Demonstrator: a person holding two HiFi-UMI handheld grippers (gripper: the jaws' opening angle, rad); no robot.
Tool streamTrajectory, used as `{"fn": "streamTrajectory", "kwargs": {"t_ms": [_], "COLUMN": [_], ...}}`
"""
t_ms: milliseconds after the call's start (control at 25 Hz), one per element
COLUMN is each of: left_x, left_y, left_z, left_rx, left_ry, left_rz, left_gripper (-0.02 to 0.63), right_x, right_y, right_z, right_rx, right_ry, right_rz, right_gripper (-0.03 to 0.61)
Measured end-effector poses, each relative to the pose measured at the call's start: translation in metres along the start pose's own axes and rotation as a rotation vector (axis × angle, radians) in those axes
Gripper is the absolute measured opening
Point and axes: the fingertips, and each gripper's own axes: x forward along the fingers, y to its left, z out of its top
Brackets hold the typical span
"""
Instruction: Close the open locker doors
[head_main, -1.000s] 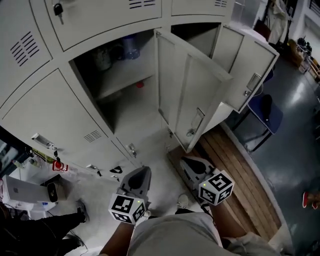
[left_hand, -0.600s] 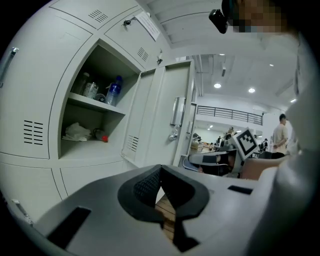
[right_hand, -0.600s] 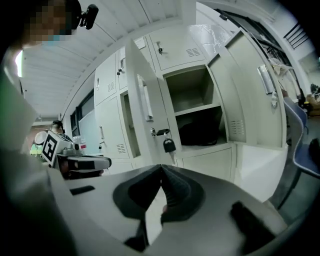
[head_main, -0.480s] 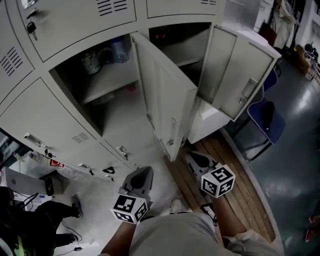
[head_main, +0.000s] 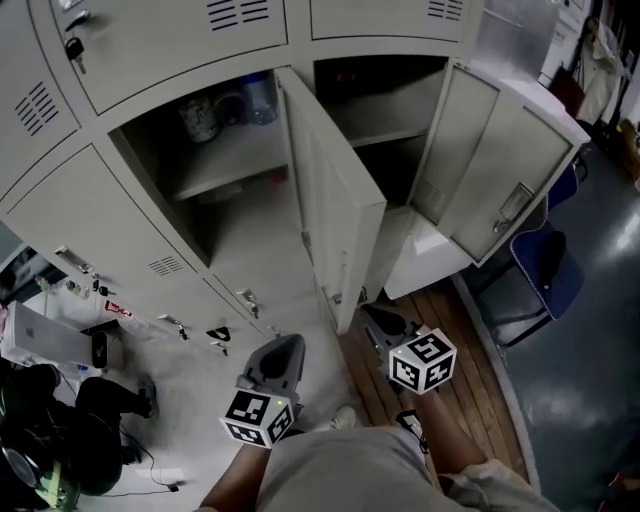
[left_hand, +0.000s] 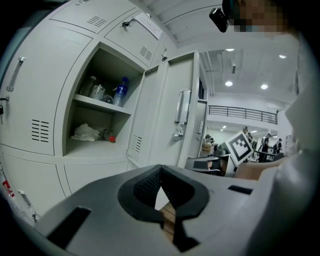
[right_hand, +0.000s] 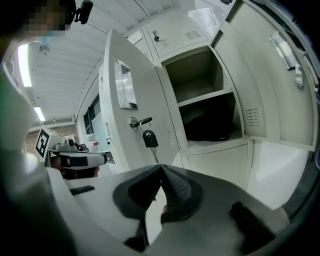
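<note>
Pale grey locker doors (head_main: 335, 215), black-and-white patterned marker cubes (head_main: 255, 418), blue chair (head_main: 545, 268), brown slatted wooden boards (head_main: 472, 352)

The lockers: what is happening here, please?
A person stands before the grey lockers with a tool in each hand. Two doors hang open: the middle door, with a key in its lock, and the right door. The left tool and the right tool are both shut and empty, held low in front of the doors. Neither seems to touch a door, so nothing is closed yet.
</note>
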Motion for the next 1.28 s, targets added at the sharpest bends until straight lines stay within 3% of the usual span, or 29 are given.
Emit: {"fn": "streamTrajectory", "kwargs": {"t_ms": [600,1280], "left_x": [-0.028,-0.051], "left_y": [0.018,0.091], "left_z": [-0.012,0.015], "left_rx": [-0.015,0.012], "left_ry": [0.027,0.006], "left_rz": [0.087,0.039], "left_gripper": [0.014,0.014], "right_x": [0.019,0.061], "right_y": [0.029,0.099], "right_z": [-0.006,-0.013], "right_rx": [-0.005,-0.011], "right_ry": [0.021,0.045], "right_rz": [0.084,0.093], "right_gripper": [0.028,0.028]}}
